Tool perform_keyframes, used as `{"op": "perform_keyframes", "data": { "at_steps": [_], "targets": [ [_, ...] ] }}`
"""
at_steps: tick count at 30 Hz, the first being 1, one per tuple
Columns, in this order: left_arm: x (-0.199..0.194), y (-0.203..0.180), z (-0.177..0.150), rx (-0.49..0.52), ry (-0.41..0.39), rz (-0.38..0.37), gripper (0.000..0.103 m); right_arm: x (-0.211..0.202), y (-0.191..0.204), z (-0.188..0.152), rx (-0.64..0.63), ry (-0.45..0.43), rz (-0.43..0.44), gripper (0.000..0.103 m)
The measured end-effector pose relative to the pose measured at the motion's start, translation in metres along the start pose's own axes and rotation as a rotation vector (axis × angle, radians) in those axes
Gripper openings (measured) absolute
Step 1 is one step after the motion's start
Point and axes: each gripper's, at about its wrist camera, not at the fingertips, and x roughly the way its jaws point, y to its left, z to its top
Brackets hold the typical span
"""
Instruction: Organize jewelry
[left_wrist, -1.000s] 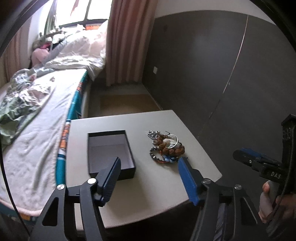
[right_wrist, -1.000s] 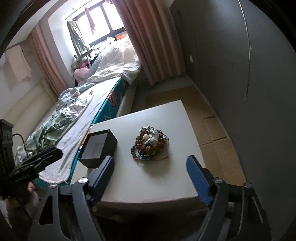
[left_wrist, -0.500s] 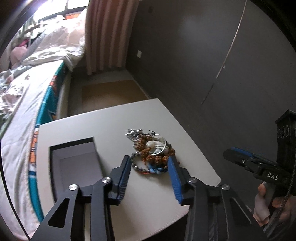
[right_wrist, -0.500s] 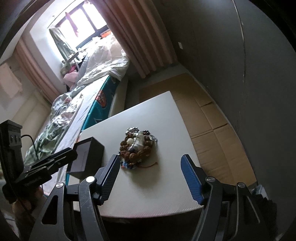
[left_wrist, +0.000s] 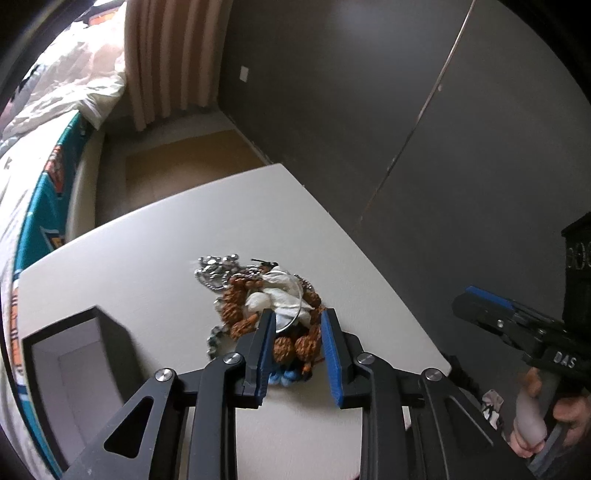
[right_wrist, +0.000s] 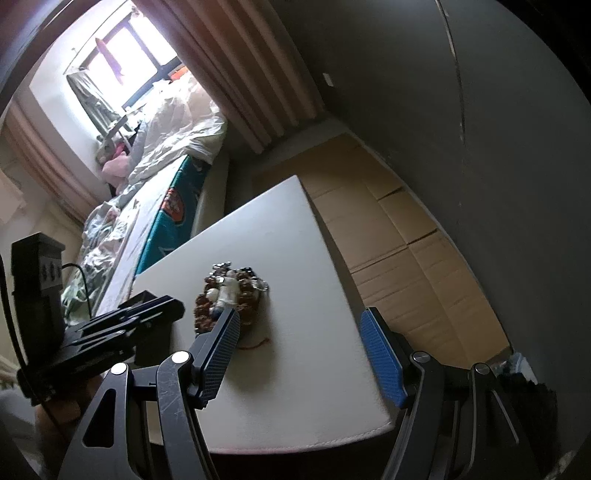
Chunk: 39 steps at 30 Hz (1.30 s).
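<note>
Where the white tabletop (left_wrist: 155, 258) is seen, a black box (left_wrist: 74, 369) holds nothing visible; beside it, the jewelry pile (left_wrist: 266, 306) is straddled by left gripper (left_wrist: 297, 332), jaws narrowed, contact indiscernible. Right gripper (right_wrist: 299, 328) is spread wide.

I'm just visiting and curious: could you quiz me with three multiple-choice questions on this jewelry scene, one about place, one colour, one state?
1. Where does the black box sit from the jewelry pile, in the left wrist view?
A left
B right
C on top

2. What colour are the finger pads?
A red
B blue
C green

3. How does the right gripper stand?
A shut
B holding beads
C open

Answers: 1 A, the box lies left of the pile; 2 B, blue strips line the fingers; 3 C, wide gap, nothing held.
</note>
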Motion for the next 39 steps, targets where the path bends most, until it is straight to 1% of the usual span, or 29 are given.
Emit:
{"op": "perform_keyframes", "data": {
  "at_steps": [2,7,12,13,14,18,19,20,26,28,33,37,39],
  "targets": [
    [0.010,-0.001,0.002,0.002,0.014,0.004,0.023,0.004,-0.004,-0.001,0.007,0.008,-0.006,0.069],
    [0.029,-0.001,0.008,0.007,0.049,0.021,0.022,0.010,-0.010,-0.002,0.022,0.022,-0.009,0.069],
    [0.041,0.001,0.013,-0.005,0.064,0.027,0.022,0.012,-0.008,-0.003,0.023,0.029,-0.008,0.069],
    [0.044,0.000,0.015,-0.007,0.063,0.026,0.019,0.012,-0.007,-0.004,0.022,0.030,-0.008,0.069],
    [0.044,0.001,0.017,-0.011,0.062,0.029,0.013,0.012,-0.007,-0.004,0.022,0.030,-0.007,0.069],
    [0.044,0.007,0.022,-0.035,0.056,0.021,0.010,0.013,-0.006,-0.005,0.019,0.031,-0.005,0.069],
    [0.043,0.008,0.022,-0.035,0.056,0.022,0.007,0.013,-0.006,-0.006,0.018,0.031,-0.004,0.069],
    [0.041,0.010,0.022,-0.034,0.057,0.024,0.005,0.013,-0.006,-0.006,0.018,0.033,-0.002,0.069],
    [0.033,0.019,0.018,-0.050,0.061,0.048,0.002,0.015,-0.006,-0.006,0.026,0.033,0.009,0.069],
    [0.030,0.022,0.017,-0.061,0.061,0.040,0.002,0.015,-0.004,-0.006,0.023,0.032,0.014,0.069],
    [0.027,0.035,0.013,-0.093,0.067,0.052,0.001,0.016,-0.002,-0.008,0.014,0.035,0.025,0.069],
    [0.034,0.042,0.007,-0.113,0.108,0.060,0.001,0.019,-0.002,-0.008,0.015,0.046,0.032,0.069],
    [0.036,0.044,0.006,-0.114,0.112,0.061,0.001,0.019,0.001,-0.007,0.013,0.049,0.036,0.069]
  ]
}}
